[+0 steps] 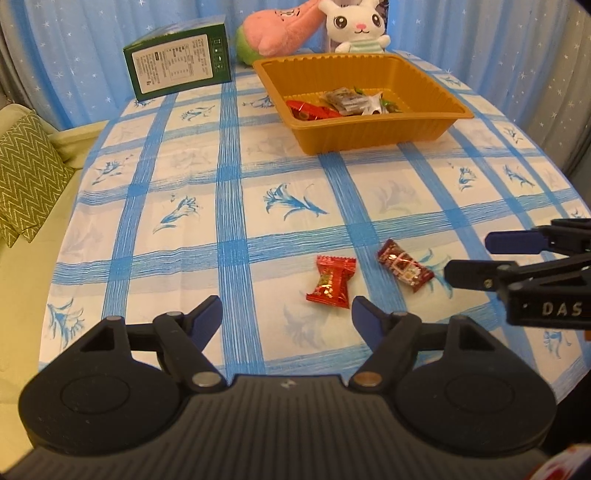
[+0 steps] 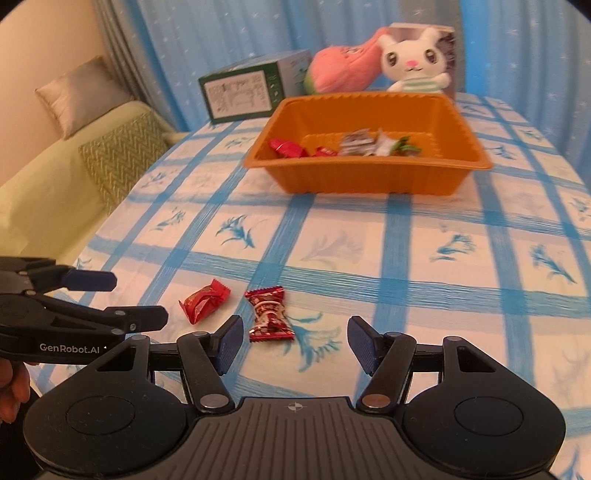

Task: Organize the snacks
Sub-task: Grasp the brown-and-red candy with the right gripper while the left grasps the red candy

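Red candies (image 1: 331,282) (image 1: 405,270) on tabletop (image 1: 236,206), lower centre; both grippers (image 1: 287,314) (image 2: 294,338) w/ fingers released, nothing held. Pickup step; next: straddle, clench, carry to orange tray (image 1: 369,136).

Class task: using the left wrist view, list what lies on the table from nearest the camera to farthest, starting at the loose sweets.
Bright red candy → dark red candy → orange tray holding wrapped snacks → green box → white rabbit plush.

Two low wrist views, both facing the tray (image 1: 373,136).
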A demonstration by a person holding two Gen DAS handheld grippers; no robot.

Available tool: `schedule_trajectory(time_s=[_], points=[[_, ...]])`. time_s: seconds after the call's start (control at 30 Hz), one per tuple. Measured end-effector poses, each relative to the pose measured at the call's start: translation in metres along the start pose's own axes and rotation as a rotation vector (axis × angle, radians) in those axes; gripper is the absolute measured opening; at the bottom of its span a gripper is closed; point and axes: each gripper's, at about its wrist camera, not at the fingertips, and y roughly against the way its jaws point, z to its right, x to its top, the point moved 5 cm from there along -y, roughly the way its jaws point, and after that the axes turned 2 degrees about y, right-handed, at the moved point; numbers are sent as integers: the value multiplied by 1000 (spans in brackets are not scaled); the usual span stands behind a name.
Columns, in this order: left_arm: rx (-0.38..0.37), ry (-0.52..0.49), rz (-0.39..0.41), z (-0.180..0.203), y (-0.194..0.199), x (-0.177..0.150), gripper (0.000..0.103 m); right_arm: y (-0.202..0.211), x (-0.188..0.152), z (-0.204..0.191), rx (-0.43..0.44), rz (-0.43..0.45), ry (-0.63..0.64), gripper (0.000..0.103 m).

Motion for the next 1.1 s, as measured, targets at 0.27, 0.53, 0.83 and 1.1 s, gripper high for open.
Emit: schedule_trajectory(time_s=[0.27, 0.53, 0.83, 1.1], points=[[-6, -2, -23, -12, -18, 5, 67, -43, 8, -16, 44, -44, 83, 45], [-27, -6, -34, -9, -25, 6, 64, -62, 2, -24, -15, -56, 197, 23], [-89, -30, -33, 12, -32, 8, 56, -31, 2, 16, -82, -2, 50, 21], [-114, -22, -36, 22, -45, 11, 36, -5, -8, 49, -122, 4, -64, 20]])
